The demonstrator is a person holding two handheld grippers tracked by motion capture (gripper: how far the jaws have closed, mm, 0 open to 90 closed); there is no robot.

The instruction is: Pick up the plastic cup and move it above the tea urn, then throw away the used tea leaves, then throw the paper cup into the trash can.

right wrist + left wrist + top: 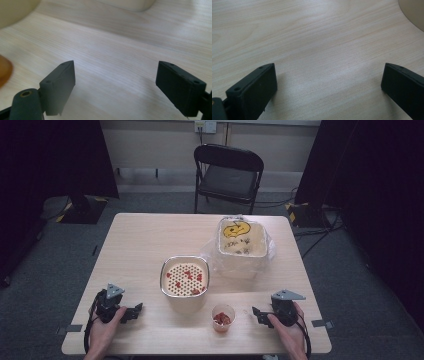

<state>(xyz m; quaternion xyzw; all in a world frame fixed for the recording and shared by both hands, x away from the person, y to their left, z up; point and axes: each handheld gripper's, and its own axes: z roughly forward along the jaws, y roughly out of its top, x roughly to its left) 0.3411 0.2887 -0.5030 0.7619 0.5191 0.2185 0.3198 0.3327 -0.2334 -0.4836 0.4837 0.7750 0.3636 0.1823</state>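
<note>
My left gripper [134,311] rests low over the table's front left, held in a hand, jaws wide open with bare wood between them [329,82]. My right gripper [257,314] sits at the front right, also open and holding nothing [116,80]. Between them stands a small clear cup [223,318] with red pieces inside. Behind it is a cream bowl with a perforated strainer insert [184,276] carrying a few red bits. A cream bin lined with a clear plastic bag [242,244] holds a yellow scrap, farther back right.
The wooden table [140,240] has bare surface on its left half and along the front edge. A black folding chair [227,172] stands beyond the far edge. Dark curtains flank the room and cables lie on the grey floor.
</note>
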